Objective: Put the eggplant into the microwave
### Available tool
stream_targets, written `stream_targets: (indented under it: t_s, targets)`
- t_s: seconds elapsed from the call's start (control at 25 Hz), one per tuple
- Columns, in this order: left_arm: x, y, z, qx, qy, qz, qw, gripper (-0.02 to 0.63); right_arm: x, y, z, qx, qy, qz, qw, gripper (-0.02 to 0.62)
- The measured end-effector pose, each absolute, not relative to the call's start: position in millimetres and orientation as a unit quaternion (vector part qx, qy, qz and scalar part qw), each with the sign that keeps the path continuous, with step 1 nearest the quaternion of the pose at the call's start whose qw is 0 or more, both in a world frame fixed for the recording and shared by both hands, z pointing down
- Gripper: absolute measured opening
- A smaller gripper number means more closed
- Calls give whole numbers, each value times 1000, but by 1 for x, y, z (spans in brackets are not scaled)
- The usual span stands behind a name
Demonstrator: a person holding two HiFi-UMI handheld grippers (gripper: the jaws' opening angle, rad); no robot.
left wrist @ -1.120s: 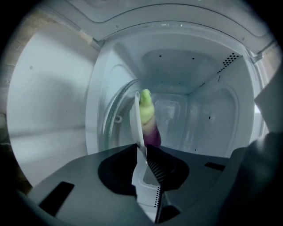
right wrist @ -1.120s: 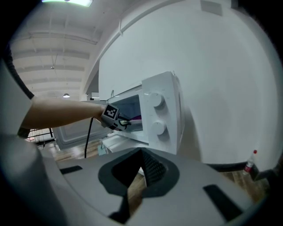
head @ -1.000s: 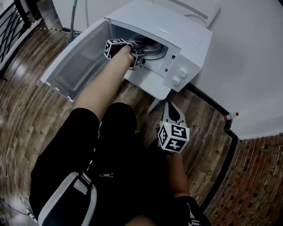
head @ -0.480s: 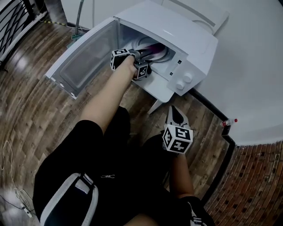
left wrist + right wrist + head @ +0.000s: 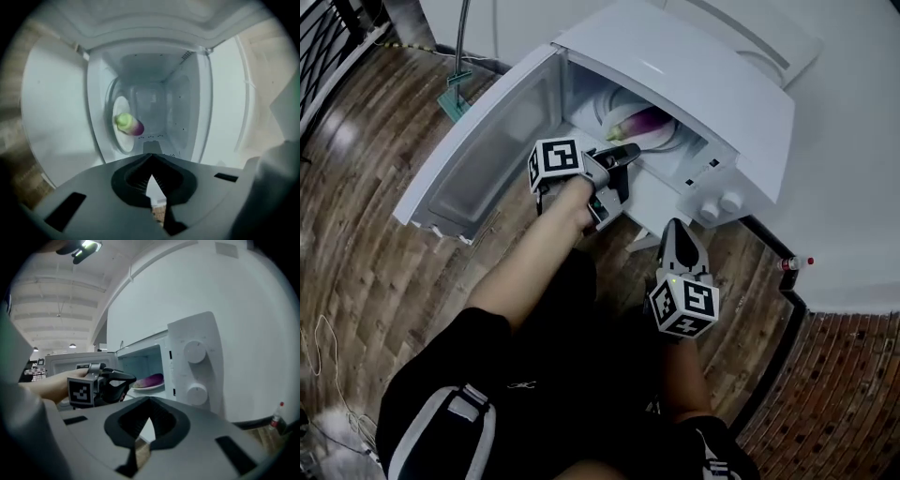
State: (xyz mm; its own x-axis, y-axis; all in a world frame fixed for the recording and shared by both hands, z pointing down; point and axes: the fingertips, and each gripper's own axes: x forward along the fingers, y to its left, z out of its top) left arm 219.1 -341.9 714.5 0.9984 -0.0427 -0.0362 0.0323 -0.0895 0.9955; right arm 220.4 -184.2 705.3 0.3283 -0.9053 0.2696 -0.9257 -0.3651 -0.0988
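The purple eggplant [image 5: 643,122] with its green stem end [image 5: 129,125] lies on the white plate [image 5: 602,105] inside the white microwave [image 5: 694,84]. The microwave's door [image 5: 483,141] hangs wide open to the left. My left gripper [image 5: 623,156] is just outside the opening, pointing level into the cavity, shut and empty [image 5: 151,156]. It is also seen from the side in the right gripper view [image 5: 125,379], with the eggplant [image 5: 151,379] beyond it. My right gripper [image 5: 675,232] is lower right, in front of the control knobs [image 5: 194,351], jaws together with nothing held [image 5: 149,401].
The microwave stands on a wooden floor against a white wall. A small red-capped bottle [image 5: 795,263] stands by the black baseboard at right. A pole with a green base [image 5: 455,89] is behind the door. A dark railing [image 5: 323,37] stands far left. The person's dark-clothed legs fill the lower middle.
My left gripper has drawn back out of the microwave cavity, leaving the eggplant on the plate, and its jaws have shut. The right gripper has moved up closer to the microwave front.
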Motion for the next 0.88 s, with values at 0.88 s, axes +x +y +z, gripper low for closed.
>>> stream_targets:
  t_s: [0.88]
  targets:
    - [174,-277,256,989,-110,85,52,-2,227,-199,247,841,-530,107,-10,12]
